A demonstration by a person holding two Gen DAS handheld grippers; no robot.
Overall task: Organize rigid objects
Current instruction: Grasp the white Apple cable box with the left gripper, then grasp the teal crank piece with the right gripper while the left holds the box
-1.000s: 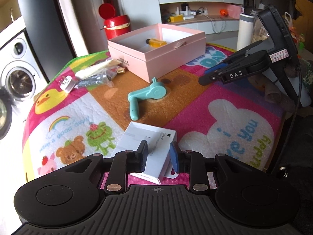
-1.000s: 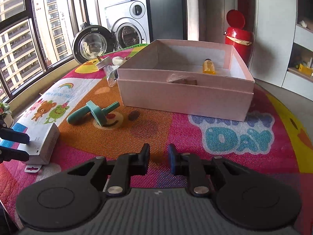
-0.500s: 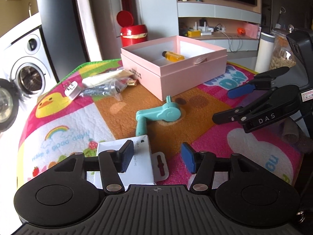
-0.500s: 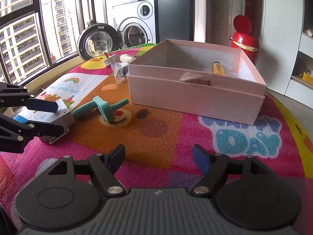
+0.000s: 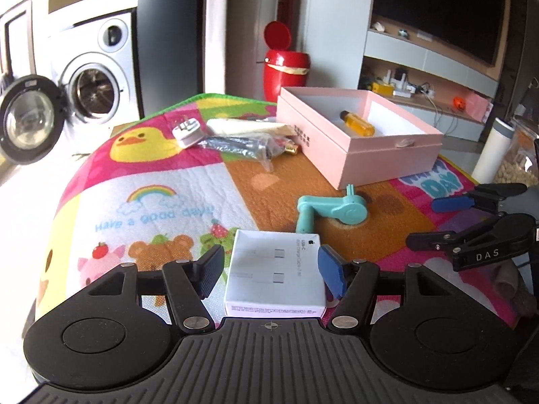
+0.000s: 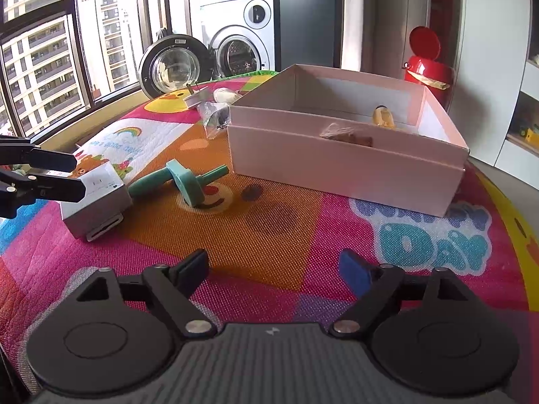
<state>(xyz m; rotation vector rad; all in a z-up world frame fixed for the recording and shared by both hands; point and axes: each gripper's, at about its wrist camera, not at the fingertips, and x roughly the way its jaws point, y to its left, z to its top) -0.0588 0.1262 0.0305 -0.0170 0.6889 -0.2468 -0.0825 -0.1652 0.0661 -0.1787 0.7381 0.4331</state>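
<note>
A white cable box (image 5: 274, 271) lies on the colourful mat between the fingers of my left gripper (image 5: 271, 271), which is open around it without gripping; it also shows in the right wrist view (image 6: 96, 198). A teal plastic crank (image 5: 331, 208) lies just beyond it, also seen in the right wrist view (image 6: 183, 181). An open pink box (image 5: 357, 131) holds a small amber bottle (image 5: 357, 123). My right gripper (image 6: 274, 274) is open and empty above the mat, in front of the pink box (image 6: 343, 158).
A white plug (image 5: 185, 131), a bag of dark parts (image 5: 242, 146) and a cream packet (image 5: 246, 126) lie at the mat's far left beside the pink box. A red bin (image 5: 286, 70) and washing machine (image 5: 97, 77) stand behind. The mat (image 5: 145, 181) ends near the left.
My left gripper let go of the white box, opened wide and squared up on it. My right gripper opened from shut and eased a little toward the pink box.
</note>
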